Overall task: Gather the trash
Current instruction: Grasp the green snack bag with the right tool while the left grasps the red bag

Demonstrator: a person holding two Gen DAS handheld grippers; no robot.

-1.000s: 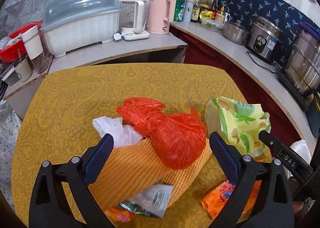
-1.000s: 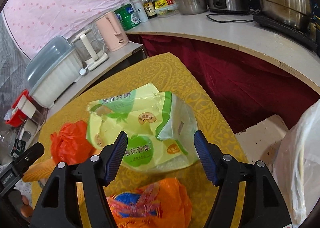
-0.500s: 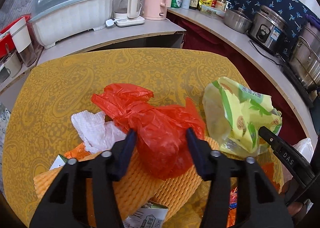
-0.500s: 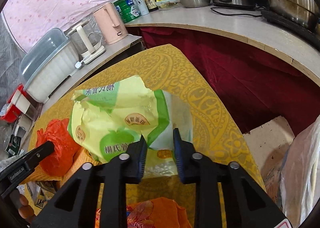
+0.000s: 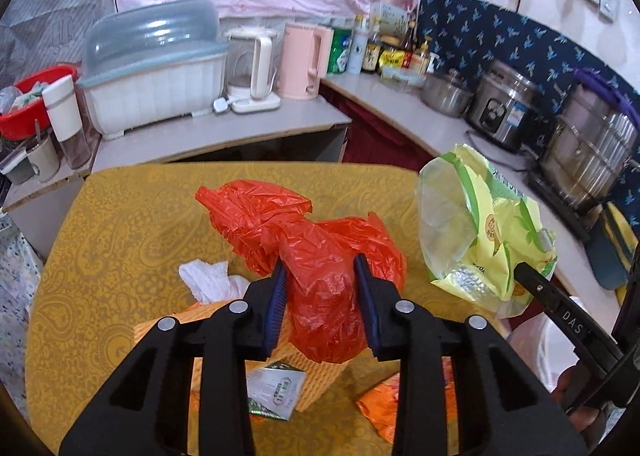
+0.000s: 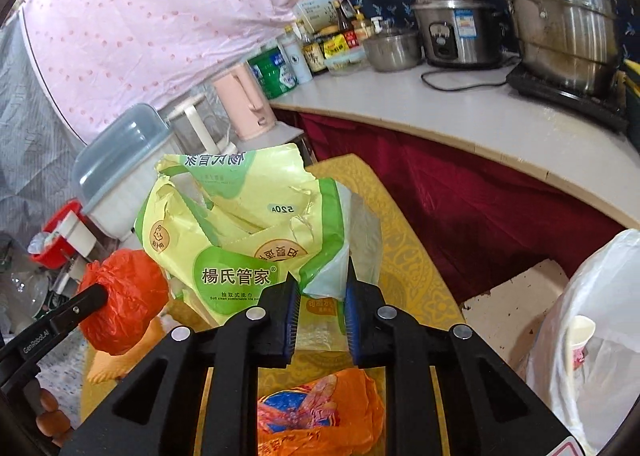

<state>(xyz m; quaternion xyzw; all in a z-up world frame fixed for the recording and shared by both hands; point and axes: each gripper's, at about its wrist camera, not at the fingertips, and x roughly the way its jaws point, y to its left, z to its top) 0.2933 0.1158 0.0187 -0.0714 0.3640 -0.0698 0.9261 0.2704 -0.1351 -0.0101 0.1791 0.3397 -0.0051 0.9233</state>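
left gripper (image 5: 322,268): fingers closing, pinching the red plastic bag (image 5: 320,256), held above the tabletop (image 5: 120,224).
under it: white tissue (image 5: 208,280), orange foam net (image 5: 308,368), small printed packet (image 5: 276,388).
right gripper (image 6: 322,288): fingers closing, clamped on the yellow-green tissue wrapper (image 6: 240,232), lifted off the tabletop.
lower right: orange wrapper (image 6: 320,412) on the tabletop; white trash bag (image 6: 592,336) beside it.

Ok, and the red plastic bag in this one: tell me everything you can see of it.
The red plastic bag is thin, glossy, crinkled film, bunched into a lump with a twisted neck and a loose flap pointing away toward the counter. The left gripper has it between its blue pads, jaws closing on its bulging lower part. It hangs over the orange foam net on the yellow tablecloth; whether it touches them is unclear. The right wrist view shows it as a rounded ball.
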